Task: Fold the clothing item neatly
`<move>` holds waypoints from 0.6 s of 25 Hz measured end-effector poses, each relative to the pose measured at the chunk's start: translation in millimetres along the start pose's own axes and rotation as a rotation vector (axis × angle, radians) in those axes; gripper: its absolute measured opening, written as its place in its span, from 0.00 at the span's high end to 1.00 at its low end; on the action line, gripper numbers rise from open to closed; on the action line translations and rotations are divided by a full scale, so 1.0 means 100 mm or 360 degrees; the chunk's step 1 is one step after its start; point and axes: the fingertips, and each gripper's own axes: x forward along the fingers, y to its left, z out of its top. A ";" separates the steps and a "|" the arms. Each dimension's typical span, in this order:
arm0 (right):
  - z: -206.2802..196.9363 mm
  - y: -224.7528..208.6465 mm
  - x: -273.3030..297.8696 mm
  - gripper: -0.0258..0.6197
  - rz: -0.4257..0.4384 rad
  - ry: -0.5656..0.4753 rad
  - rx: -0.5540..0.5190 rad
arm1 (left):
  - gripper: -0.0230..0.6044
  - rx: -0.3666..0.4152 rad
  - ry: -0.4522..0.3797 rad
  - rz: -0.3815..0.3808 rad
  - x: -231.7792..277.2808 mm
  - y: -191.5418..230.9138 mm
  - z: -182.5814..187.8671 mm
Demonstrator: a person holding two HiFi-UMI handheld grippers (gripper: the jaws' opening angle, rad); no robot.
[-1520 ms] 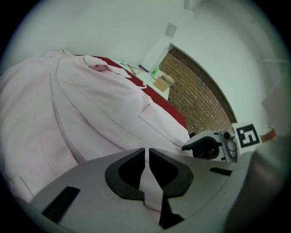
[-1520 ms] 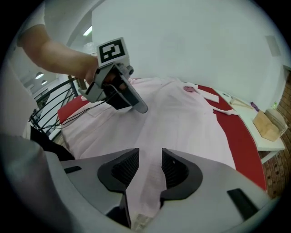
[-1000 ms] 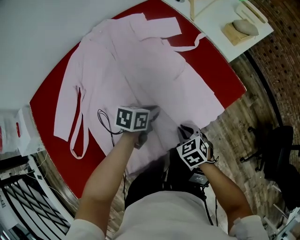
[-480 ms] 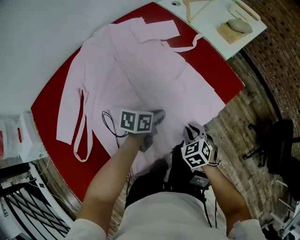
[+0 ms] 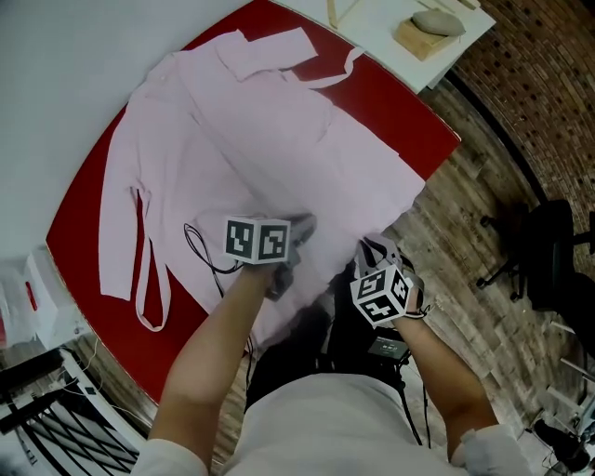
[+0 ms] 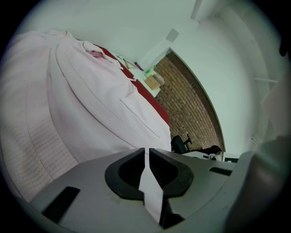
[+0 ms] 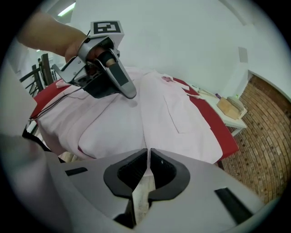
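Observation:
A pale pink robe point(image 5: 260, 139) lies spread over the red table point(image 5: 79, 214), its near hem hanging off the front edge. My left gripper point(image 5: 296, 229) is shut on a fold of the hem; in the left gripper view a strip of pink cloth runs between the closed jaws point(image 6: 147, 153). My right gripper point(image 5: 368, 251) sits just right of it at the table edge. Its jaws have just been closing and now pinch the robe's edge point(image 7: 148, 155). The left gripper point(image 7: 122, 86) also shows in the right gripper view, pressed onto the robe point(image 7: 173, 113).
A loose pink belt point(image 5: 149, 279) trails down the robe's left side. A black cable point(image 5: 200, 249) lies on the table by my left hand. A white side table point(image 5: 381, 28) with a wooden block point(image 5: 418, 35) stands at the far right. An office chair point(image 5: 544, 251) stands on the brick-patterned floor.
Both hands have drifted a little along the near hem with the cloth in them. The head view has swung, so the table now sits higher and further left in it.

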 end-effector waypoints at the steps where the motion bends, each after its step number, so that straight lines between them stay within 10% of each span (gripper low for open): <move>1: 0.01 0.02 0.00 0.91 0.0013 0.0000 0.0020 | 0.95 0.0002 0.0010 -0.0008 0.02 -0.02 -0.02; 15: 0.24 0.45 -0.38 0.93 0.0130 -0.0076 -0.0047 | 0.95 -0.0012 0.0003 -0.0010 -0.02 0.03 -0.02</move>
